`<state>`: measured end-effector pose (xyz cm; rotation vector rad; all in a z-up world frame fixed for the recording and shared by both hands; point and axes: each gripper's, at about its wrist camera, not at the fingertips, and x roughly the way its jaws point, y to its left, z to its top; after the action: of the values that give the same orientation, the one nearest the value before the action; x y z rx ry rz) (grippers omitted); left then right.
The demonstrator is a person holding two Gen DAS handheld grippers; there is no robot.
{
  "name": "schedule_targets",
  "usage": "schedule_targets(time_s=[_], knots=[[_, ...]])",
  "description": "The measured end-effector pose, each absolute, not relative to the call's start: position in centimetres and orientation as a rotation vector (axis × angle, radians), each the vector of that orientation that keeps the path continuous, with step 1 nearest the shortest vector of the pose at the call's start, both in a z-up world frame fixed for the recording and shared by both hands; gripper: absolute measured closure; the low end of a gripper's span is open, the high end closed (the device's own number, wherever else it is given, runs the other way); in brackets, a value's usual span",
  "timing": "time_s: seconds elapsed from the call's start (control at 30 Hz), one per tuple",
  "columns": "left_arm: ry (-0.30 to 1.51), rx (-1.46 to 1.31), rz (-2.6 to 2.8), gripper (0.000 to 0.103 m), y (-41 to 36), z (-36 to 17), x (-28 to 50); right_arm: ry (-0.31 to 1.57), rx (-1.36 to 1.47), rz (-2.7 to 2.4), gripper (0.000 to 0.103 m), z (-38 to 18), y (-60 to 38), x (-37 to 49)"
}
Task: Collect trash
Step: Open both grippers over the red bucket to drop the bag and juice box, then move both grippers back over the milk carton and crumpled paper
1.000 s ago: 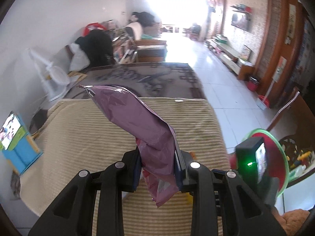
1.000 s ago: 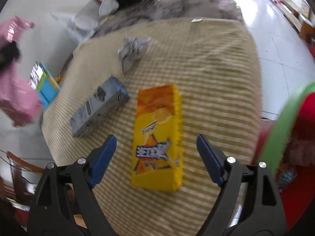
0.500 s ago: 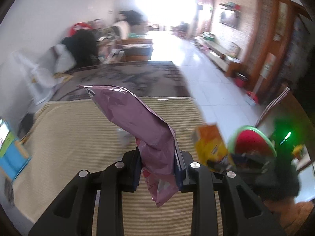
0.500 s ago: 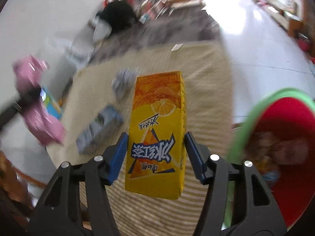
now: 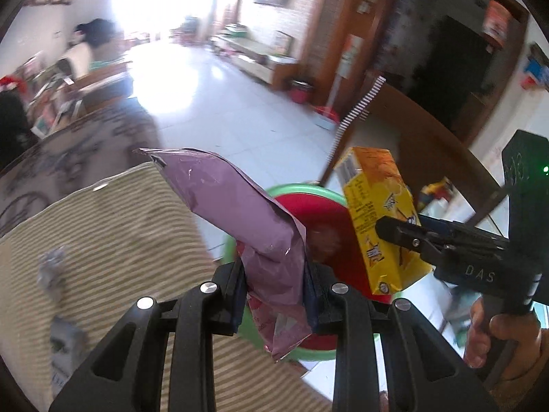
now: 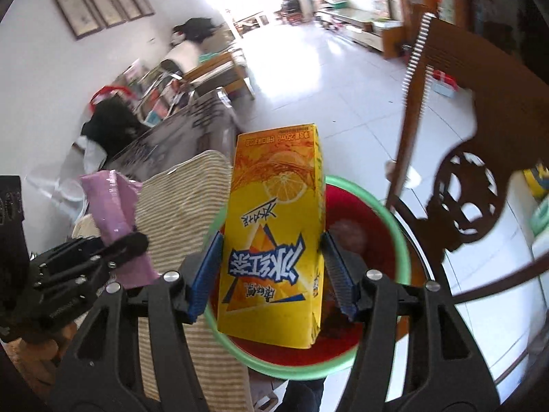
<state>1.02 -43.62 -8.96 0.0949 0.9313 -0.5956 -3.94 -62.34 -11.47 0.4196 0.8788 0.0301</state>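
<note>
While both hands hang over the bin, this is how it looks from where I stand:

Right gripper (image 6: 271,267): clamped on the yellow drink carton (image 6: 274,240), blue pads pressing its two long sides. The jaws have just been closing on it.
Carton's long axis: running up the right wrist frame, away from the fingers, its lower end over the bin's mouth.
Left gripper (image 5: 274,295): pinched nearly closed on the pink snack bag (image 5: 240,213), which sticks out toward the upper left of the left wrist frame.
Bag against bin: its pinched tail hangs over the green rim; its long upper part leans back over the striped cloth (image 5: 113,240).
Nearer hand: the right, I judge. Its carton sits squarely over the opening, while the bag reaches only the near edge.
Red bin with green rim (image 6: 398,237): something brownish lies inside, too blurred to name.
On the cloth: a crumpled grey scrap (image 5: 51,271) and a grey pack (image 5: 65,346), at the left wrist frame's lower left.
</note>
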Motion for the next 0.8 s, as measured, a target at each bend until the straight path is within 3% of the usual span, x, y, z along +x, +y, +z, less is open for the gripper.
schedule_targets(time_s=[0.1, 0.17, 0.23, 0.3, 0.33, 0.57, 0.8], knots=[[0.942, 0.118, -0.631, 0.078, -45.1, -9.4, 1.1, 0.877, 0.424, 0.009, 0.046, -11.7, -62.9, -4.5], [0.951, 0.120, -0.640, 0.073, -45.4, -9.5, 1.2, 0.881, 0.421, -0.001, 0.045, -12.0, -62.6, -4.5], [0.948, 0.120, -0.635, 0.050, -44.9, -9.4, 1.3, 0.887, 0.421, -0.009, 0.044, -12.2, -62.5, -4.0], [0.934, 0.118, -0.617, 0.045, -44.2, -9.1, 1.4, 0.897, 0.429, -0.025, 0.038, -12.6, -62.4, -3.8], [0.933, 0.118, -0.607, 0.045, -43.9, -9.0, 1.5, 0.897, 0.432, -0.026, 0.034, -12.7, -62.3, -3.8], [0.924, 0.085, -0.517, 0.044, -38.9, -8.8, 2.0, 0.890, 0.407, 0.017, 0.034, -12.1, -59.0, -1.9], [0.918, 0.096, -0.388, 0.037, -31.1, -9.5, 2.0, 0.901, 0.366, 0.093, 0.030, -11.7, -52.7, 0.7]])
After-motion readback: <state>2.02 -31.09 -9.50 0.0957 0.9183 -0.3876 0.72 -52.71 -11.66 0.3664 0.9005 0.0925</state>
